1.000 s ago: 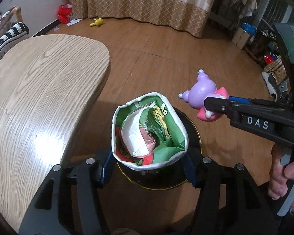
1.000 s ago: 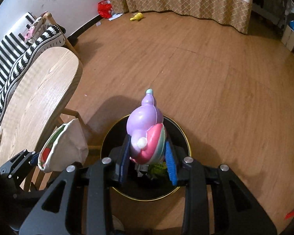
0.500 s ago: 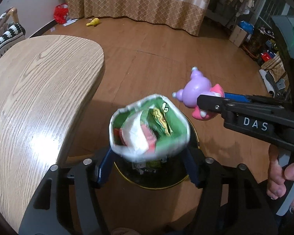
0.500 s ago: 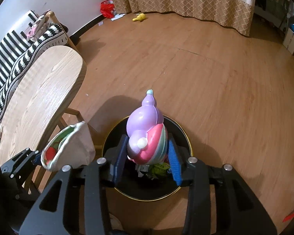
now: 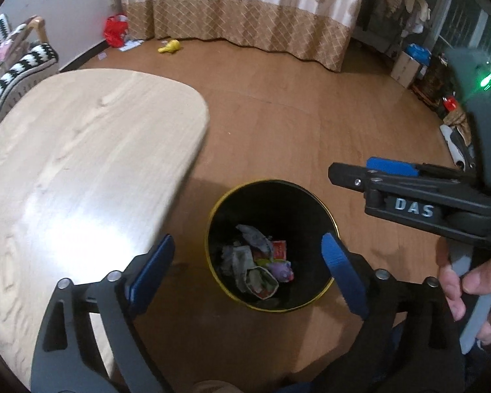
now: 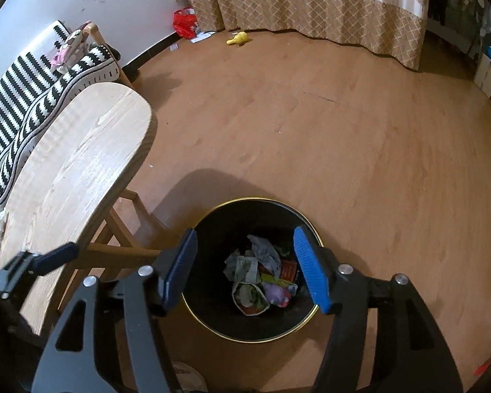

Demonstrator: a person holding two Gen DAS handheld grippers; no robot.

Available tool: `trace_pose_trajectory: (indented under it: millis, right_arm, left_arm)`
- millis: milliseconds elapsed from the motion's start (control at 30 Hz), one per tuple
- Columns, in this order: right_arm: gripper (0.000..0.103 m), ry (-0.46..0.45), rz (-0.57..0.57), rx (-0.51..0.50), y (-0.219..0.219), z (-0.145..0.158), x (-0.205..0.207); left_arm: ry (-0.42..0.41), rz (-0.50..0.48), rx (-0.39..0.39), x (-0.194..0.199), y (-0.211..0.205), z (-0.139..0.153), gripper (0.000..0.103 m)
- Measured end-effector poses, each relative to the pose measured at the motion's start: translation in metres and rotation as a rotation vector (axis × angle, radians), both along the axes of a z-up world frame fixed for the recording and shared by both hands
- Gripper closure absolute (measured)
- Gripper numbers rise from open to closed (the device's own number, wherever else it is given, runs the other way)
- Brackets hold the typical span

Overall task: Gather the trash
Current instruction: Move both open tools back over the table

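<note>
A black trash bin with a gold rim (image 5: 324,208) (image 6: 268,200) stands on the wood floor beside the table. Inside lie the paper cup (image 5: 260,281) (image 6: 249,297), the purple toy (image 5: 281,270) (image 6: 275,292) and several crumpled wrappers. My left gripper (image 5: 248,271) is open and empty above the bin. My right gripper (image 6: 245,267) is open and empty above the bin too; it also shows from the side in the left wrist view (image 5: 353,175).
A light wooden table (image 5: 81,150) (image 6: 65,177) lies left of the bin. A striped sofa (image 6: 32,82) is behind it. A yellow toy (image 5: 169,46) and a red bag (image 5: 114,31) lie by the curtain. Boxes and clutter (image 5: 412,65) stand at the right.
Both grippers opened. The paper cup fell from the left gripper and the purple toy from the right gripper; both now lie in the bin.
</note>
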State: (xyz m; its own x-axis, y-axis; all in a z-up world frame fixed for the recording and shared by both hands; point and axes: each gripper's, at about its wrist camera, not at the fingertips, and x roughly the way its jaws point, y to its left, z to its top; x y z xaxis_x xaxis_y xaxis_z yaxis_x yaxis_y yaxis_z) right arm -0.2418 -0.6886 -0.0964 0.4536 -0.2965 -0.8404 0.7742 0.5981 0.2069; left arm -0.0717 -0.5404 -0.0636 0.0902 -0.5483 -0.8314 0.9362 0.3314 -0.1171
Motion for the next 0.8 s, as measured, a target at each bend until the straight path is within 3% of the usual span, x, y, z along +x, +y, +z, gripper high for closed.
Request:
trace_pose_trajectory:
  millis: [200, 400, 600, 800]
  right_arm:
    - [0.037, -0.035, 0.083, -0.024, 0.022, 0.010, 0.034]
    - [0.037, -0.067, 0.223, -0.031, 0.067, 0.027, 0.097]
    - [0.036, -0.100, 0.442, -0.011, 0.156, 0.047, 0.193]
    - [0.035, -0.101, 0.625, 0.048, 0.242, 0.058, 0.285]
  left_arm:
    - [-0.047, 0.106, -0.042, 0.037, 0.052, 0.034, 0.008]
    - [-0.108, 0.290, -0.044, 0.099, 0.144, 0.053, 0.007]
    - [-0.130, 0.559, -0.044, 0.178, 0.265, 0.063, 0.007]
    - [-0.205, 0.794, 0.018, 0.247, 0.400, 0.063, 0.007]
